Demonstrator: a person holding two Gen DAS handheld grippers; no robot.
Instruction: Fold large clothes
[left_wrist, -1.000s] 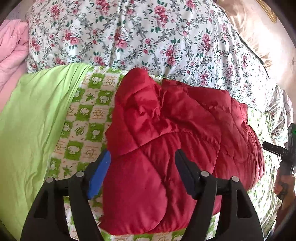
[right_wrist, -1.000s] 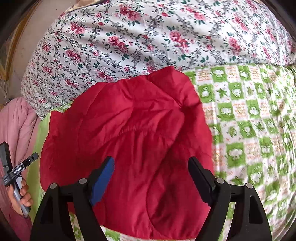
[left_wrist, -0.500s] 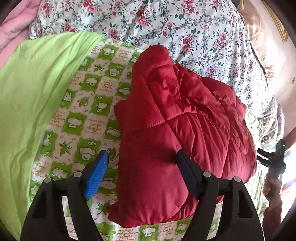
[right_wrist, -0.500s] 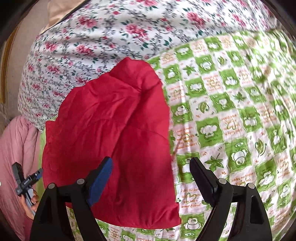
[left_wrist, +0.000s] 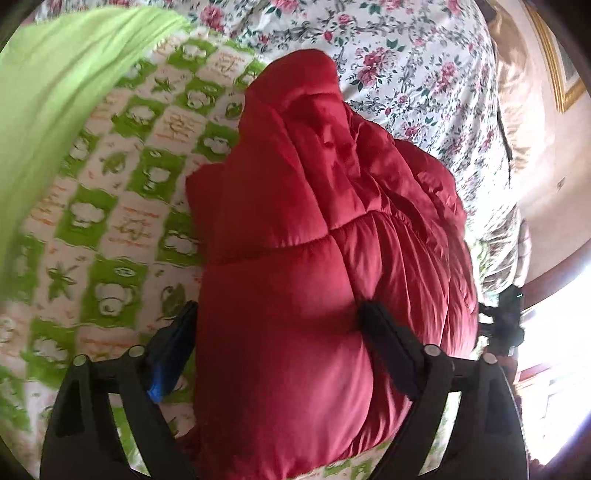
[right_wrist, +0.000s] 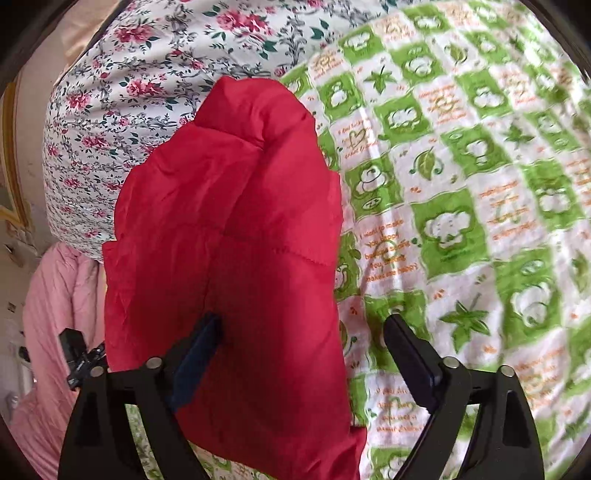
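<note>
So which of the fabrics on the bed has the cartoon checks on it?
The green-and-white sheet under the red jacket; the quilt behind is rose-printed.

I see a bed with a green checked sheet (right_wrist: 461, 221), a flowery quilt (left_wrist: 406, 55), and a bright window (left_wrist: 554, 350).

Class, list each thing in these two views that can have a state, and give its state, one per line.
Red jacket: folded into a puffy bundle, lying on the checked sheet.
Left gripper: jaws opening, jacket between them.
Right gripper: jaws opening, straddling the jacket's edge.
Green cloth: spread loosely over the sheet.
</note>
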